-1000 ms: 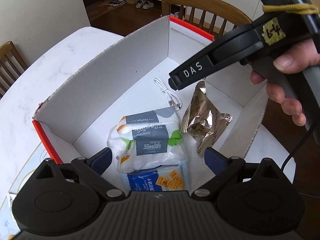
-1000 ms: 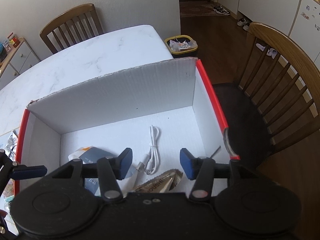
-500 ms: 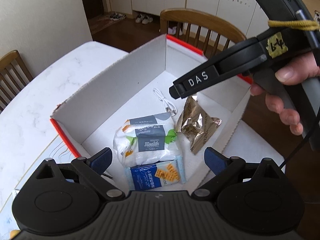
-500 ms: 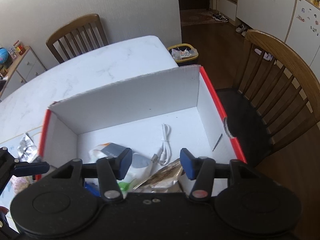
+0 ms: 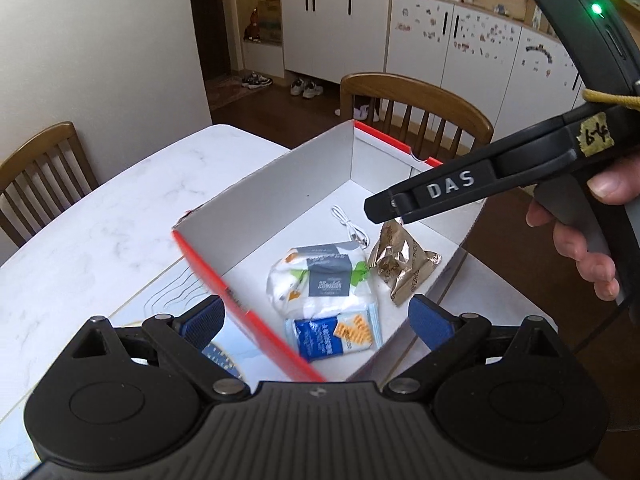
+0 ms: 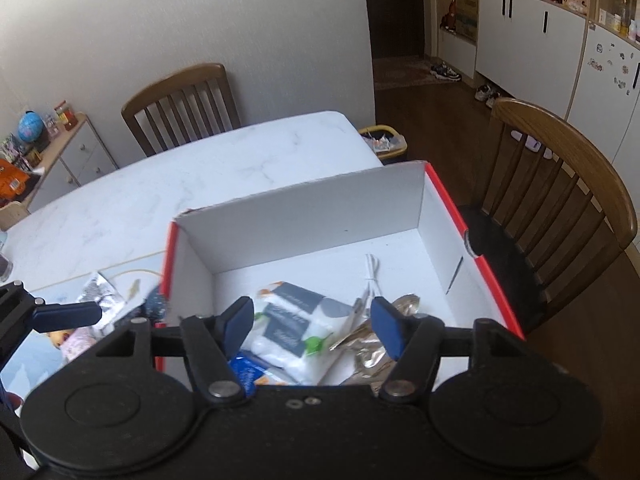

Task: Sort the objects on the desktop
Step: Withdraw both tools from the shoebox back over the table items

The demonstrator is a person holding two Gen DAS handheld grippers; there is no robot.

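**Both grippers pulled up and away from the box**

Over the last second both grippers had drawn back and risen from the box [image 5: 280, 184], so that its red rim and more of the white desk [image 5: 120, 208] came into view around it. The right gripper [image 6: 312, 322] was opening its jaws with nothing between them; the gold snack bag [image 5: 404, 264] lay free on the box floor, near the right wall. Beside it, toward the middle of the box, sat the tissue pack [image 5: 320, 280], with the blue cracker packet [image 5: 334, 334] at the near wall and the white cable [image 5: 350, 226] further in. I judged that drop finished, with more things still waiting on the desk left of the box [image 6: 98, 300].

The left gripper [image 5: 316, 320] was spread wide and empty, tilted down over the box's near corner. The right one, held in a hand [image 5: 592, 232], pointed down into the box from its right side.
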